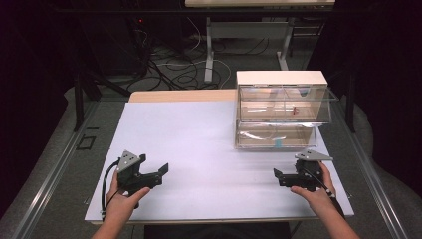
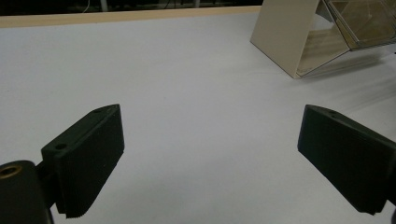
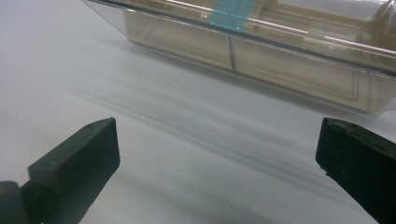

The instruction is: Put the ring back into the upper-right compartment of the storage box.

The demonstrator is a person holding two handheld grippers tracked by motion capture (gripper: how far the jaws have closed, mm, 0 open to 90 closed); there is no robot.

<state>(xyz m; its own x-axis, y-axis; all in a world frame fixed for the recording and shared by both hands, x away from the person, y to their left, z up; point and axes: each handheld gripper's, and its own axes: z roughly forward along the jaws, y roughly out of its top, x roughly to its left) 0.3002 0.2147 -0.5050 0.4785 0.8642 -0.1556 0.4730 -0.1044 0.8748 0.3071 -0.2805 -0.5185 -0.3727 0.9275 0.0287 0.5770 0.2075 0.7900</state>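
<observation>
1. The left gripper (image 1: 158, 175) rests on the white counter (image 1: 199, 149), its fingers (image 2: 88, 158) spread on nothing, well apart from the drawer unit (image 1: 281, 109).
2. The right gripper (image 1: 282, 178) sits near the unit's lower drawer (image 3: 261, 51), fingers (image 3: 79, 158) spread and empty.
3. That clear drawer holds a small blue item (image 1: 278, 143); a careless pull could likely slide the light unit along the counter.
4. The upper drawer (image 1: 283, 102) stands tilted open with a small red piece (image 1: 294, 110) inside; a bump could knock it shut.
</observation>
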